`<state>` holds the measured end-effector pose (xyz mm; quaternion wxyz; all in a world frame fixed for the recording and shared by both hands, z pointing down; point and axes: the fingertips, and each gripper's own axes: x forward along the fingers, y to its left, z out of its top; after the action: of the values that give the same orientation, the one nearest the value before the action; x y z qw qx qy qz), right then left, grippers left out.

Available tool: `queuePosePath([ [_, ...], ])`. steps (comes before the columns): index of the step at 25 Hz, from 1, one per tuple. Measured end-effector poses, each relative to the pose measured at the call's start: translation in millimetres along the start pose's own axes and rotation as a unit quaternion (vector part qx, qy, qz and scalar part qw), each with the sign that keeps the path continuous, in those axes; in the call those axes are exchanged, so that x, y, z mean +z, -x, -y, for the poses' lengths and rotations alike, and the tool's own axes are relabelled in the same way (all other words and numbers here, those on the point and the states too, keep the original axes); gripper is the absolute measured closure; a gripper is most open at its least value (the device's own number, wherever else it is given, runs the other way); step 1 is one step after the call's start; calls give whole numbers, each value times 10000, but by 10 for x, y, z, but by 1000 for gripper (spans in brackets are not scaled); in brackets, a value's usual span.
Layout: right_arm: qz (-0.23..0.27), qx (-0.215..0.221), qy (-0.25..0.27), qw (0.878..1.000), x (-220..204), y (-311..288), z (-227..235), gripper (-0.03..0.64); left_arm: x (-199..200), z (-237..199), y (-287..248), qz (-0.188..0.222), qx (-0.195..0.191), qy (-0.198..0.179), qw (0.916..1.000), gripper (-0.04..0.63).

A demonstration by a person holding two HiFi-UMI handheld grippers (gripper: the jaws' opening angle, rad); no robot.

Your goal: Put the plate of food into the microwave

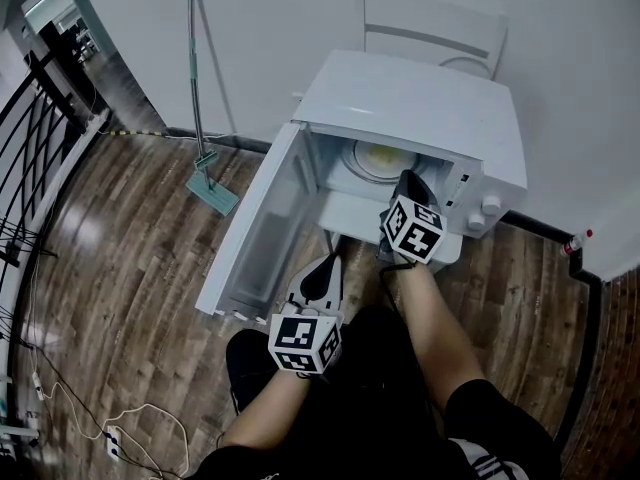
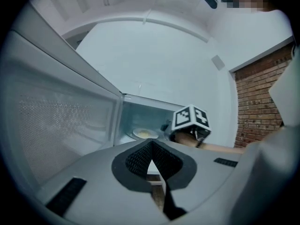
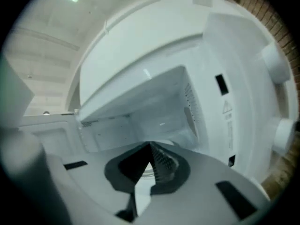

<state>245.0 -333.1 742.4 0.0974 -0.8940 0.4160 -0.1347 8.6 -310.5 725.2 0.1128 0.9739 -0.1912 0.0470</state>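
Observation:
The white microwave stands with its door swung wide open to the left. A white plate of yellow food rests inside the cavity; the left gripper view shows the plate deep inside too. My right gripper is at the cavity mouth, just in front of the plate, jaws shut with nothing between them. Its own view looks into the white cavity past the right gripper. My left gripper hangs lower, beside the door's inner face, shut and empty, as the left gripper shows.
The microwave sits on a low white stand on wooden floor. Control knobs are on its right front. A mop leans on the wall at left, a white chair stands behind. Cables and a railing lie far left.

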Motion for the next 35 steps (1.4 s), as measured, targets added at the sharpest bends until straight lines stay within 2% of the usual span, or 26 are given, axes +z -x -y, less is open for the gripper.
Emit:
queuePosePath([
  [2, 256, 490, 151, 9984, 85, 317, -115, 604, 44, 9, -56, 26, -32, -43, 10000, 599],
  [4, 496, 787, 492, 9944, 179, 626, -208, 604, 108, 41, -123, 65, -88, -157, 9998, 598],
  [7, 732, 947, 971, 9880, 296, 960, -320, 604, 222, 107, -239, 147, -179, -497, 9985, 599],
  [11, 857, 1053, 1150, 9840, 419, 1157, -447, 604, 321, 170, -439, 183, -292, -915, 9952, 600],
  [13, 837, 1026, 1199, 9839, 451, 1181, -468, 604, 386, 173, -537, 199, -336, -854, 9956, 600],
  [19, 672, 846, 1420, 9839, 401, 1134, -443, 606, 415, 158, -744, 219, -606, -321, 9974, 600],
  [22, 569, 786, 1452, 9846, 496, 1111, -494, 606, 577, 184, -814, 237, -765, -55, 9968, 598],
  [24, 417, 756, 1434, 9859, 691, 1127, -569, 604, 815, 241, -806, 170, -836, 58, 9963, 600],
  [27, 211, 753, 1358, 9876, 1207, 1227, -756, 606, 1378, 389, -713, 67, -941, 64, 9955, 599],
  [35, -200, 869, 1192, 9889, 3138, 1738, -1304, 606, 3469, 921, -326, -156, -861, -13, 9962, 600],
])
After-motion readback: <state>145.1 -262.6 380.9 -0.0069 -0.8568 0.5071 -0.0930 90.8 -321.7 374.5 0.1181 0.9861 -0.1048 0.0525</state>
